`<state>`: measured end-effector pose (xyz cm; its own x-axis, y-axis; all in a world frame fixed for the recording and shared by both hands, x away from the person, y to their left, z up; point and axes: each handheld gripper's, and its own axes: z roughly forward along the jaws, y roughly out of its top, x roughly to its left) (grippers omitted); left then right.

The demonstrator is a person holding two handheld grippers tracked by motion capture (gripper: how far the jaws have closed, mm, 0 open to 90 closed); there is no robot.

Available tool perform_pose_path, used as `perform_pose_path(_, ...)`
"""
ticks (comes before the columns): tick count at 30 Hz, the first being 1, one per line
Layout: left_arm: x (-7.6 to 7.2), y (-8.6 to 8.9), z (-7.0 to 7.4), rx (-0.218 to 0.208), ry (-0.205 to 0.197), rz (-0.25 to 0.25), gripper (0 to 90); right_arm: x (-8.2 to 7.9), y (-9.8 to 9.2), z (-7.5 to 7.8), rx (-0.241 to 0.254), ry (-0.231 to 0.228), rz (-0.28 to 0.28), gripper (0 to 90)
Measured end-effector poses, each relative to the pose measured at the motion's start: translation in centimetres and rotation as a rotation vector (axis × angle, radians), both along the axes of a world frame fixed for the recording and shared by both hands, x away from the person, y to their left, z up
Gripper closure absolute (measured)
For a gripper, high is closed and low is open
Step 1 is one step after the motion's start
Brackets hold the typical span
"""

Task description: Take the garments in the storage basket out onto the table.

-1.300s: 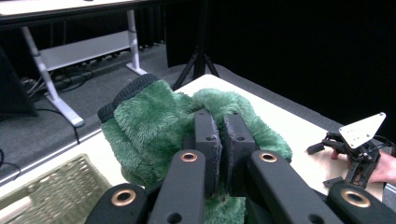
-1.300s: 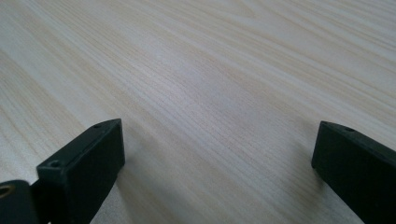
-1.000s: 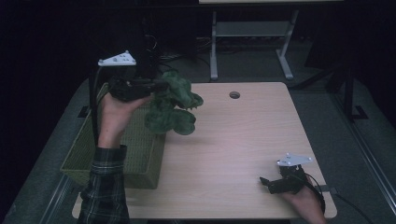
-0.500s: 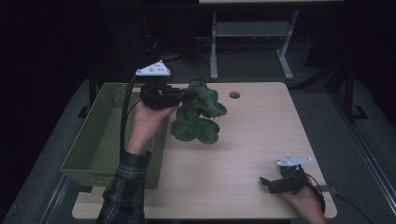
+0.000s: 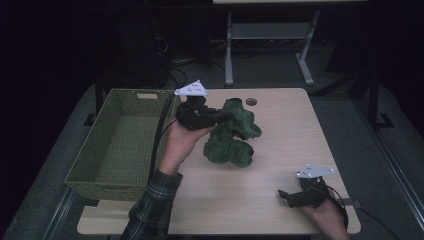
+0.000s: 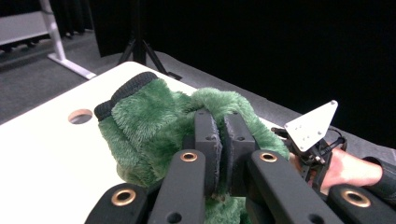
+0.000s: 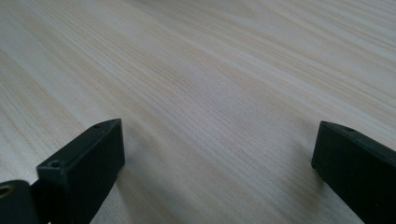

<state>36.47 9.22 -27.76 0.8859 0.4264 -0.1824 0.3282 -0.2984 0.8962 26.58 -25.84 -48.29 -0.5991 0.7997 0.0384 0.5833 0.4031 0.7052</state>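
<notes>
A fluffy green garment (image 5: 231, 134) with a black ribbed cuff (image 6: 122, 92) hangs bunched over the middle of the wooden table (image 5: 280, 145), its lower folds touching the top. My left gripper (image 5: 216, 116) is shut on its upper part; in the left gripper view (image 6: 221, 140) the two jaws pinch green fleece between them. Near the front right corner my right gripper (image 5: 286, 196) rests low on the table, open. In the right gripper view (image 7: 219, 154) its jaws stand wide apart over bare wood.
A green woven basket (image 5: 116, 145) stands at the table's left edge, beside my left forearm. A round cable hole (image 5: 251, 102) sits at the back middle of the table. Dark floor and a metal stand lie beyond the far edge.
My left gripper has carried the green garment rightward from above the basket's rim toward the table's middle and lowered it until it touches the top. The right gripper has stayed put.
</notes>
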Motion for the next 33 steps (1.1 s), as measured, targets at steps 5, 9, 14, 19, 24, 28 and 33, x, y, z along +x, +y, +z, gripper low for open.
perform_pose_path(5,-0.2,-1.5,-1.5,-0.012,0.019,-0.02,86.4,0.0,0.0,0.0,0.001,0.0,0.0,2.2)
perform_pose_path(9,-0.3,-2.7,-2.8,-0.016,0.033,-0.036,86.4,0.0,0.0,0.0,0.001,-0.001,0.0,2.2)
perform_pose_path(14,-0.4,-4.3,-5.0,-0.01,0.065,-0.052,86.4,0.0,0.0,0.0,0.001,-0.001,0.001,2.2)
perform_pose_path(19,0.0,-5.4,-7.4,-0.002,0.109,-0.053,86.4,0.0,0.0,0.0,-0.001,0.0,0.005,2.2)
perform_pose_path(24,0.5,-6.2,-10.0,0.034,0.149,-0.053,86.4,0.0,0.0,0.0,-0.002,-0.002,0.013,2.2)
perform_pose_path(28,1.0,-6.7,-12.1,0.059,0.185,-0.044,86.4,0.0,0.0,0.0,-0.003,-0.002,0.013,2.2)
perform_pose_path(33,1.5,-7.1,-14.1,0.11,0.195,-0.035,86.3,0.0,0.0,0.0,-0.002,-0.001,0.013,2.2)
